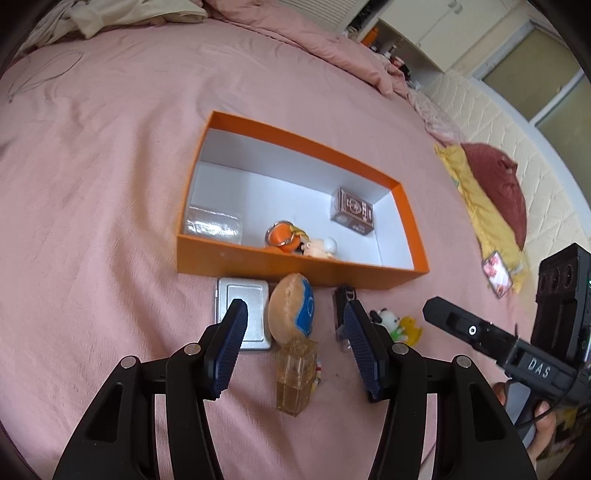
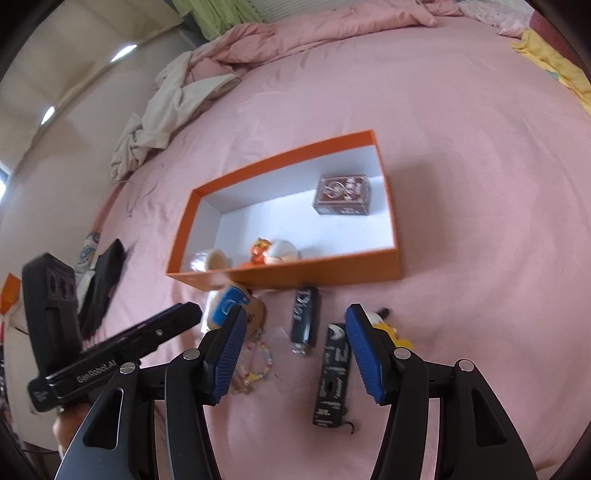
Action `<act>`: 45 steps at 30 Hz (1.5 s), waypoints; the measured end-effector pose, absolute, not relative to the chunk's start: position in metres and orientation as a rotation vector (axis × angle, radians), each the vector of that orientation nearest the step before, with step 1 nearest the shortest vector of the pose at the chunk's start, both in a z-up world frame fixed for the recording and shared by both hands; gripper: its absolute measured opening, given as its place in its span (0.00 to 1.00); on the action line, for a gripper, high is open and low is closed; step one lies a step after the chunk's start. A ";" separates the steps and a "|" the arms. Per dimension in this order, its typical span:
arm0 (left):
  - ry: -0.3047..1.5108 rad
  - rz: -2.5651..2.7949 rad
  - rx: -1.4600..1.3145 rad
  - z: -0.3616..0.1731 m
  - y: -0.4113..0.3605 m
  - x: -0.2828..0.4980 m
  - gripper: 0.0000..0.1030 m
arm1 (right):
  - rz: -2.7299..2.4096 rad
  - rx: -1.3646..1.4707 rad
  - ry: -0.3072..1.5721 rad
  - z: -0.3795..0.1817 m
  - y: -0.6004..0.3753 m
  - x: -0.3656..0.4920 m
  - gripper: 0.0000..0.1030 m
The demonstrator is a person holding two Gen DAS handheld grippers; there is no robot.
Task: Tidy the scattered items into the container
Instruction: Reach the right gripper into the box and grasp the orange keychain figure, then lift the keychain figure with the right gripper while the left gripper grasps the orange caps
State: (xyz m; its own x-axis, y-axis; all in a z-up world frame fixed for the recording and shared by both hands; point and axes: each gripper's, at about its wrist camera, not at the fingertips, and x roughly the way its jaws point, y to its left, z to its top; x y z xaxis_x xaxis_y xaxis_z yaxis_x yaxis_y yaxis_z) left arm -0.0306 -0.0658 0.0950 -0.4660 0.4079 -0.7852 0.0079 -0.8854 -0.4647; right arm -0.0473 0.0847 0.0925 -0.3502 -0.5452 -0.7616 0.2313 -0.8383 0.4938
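An orange box (image 1: 295, 267) (image 2: 321, 273) with a white inside lies on the pink bed. It holds a brown card box (image 1: 352, 210) (image 2: 341, 195), an orange keyring toy (image 1: 282, 236), a small figure (image 1: 321, 247) and a clear packet (image 1: 214, 223). In front of it lie a silver tin (image 1: 243, 317), a round plush (image 1: 291, 310) (image 2: 231, 304), a clear amber bottle (image 1: 295, 373), a dark tube (image 2: 304, 314), a black box (image 2: 332, 376), a bead bracelet (image 2: 258, 363) and a panda toy (image 1: 388, 319). My left gripper (image 1: 295, 325) is open above the plush. My right gripper (image 2: 295, 325) is open above the tube and black box.
A crumpled pink duvet (image 1: 295, 33) and cream cloth (image 2: 166, 107) lie at the bed's far side. A yellow cloth and dark red pillow (image 1: 495, 188) lie to the right. A black object (image 2: 101, 288) lies at the left bed edge.
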 end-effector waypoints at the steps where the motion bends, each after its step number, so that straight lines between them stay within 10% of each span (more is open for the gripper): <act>1: -0.652 2.420 -1.456 0.095 -0.071 -0.031 0.54 | -2.189 1.413 -0.417 0.097 0.082 -0.055 0.55; 21: -0.941 2.360 -1.410 0.087 -0.101 -0.042 0.54 | -1.698 2.002 0.228 0.017 -0.062 -0.175 0.59; 24: -0.929 2.354 -1.417 0.086 -0.099 -0.043 0.54 | -1.757 2.013 0.243 0.019 -0.053 -0.178 0.32; 38: -0.854 2.369 -1.454 0.085 -0.093 -0.041 0.54 | -2.009 1.611 -0.446 0.080 0.053 -0.177 0.32; 45: -0.432 2.480 -1.435 0.110 -0.061 -0.066 0.54 | -2.103 1.433 -0.651 0.100 0.110 -0.109 0.32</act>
State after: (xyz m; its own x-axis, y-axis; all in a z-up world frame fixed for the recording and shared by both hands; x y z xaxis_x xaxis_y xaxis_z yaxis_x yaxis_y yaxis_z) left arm -0.0661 -0.0610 0.1098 -0.4870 0.3519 -0.7993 -0.0611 -0.9267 -0.3708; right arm -0.1091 0.1104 0.1003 -0.3135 -0.6475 -0.6946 0.1414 -0.7552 0.6401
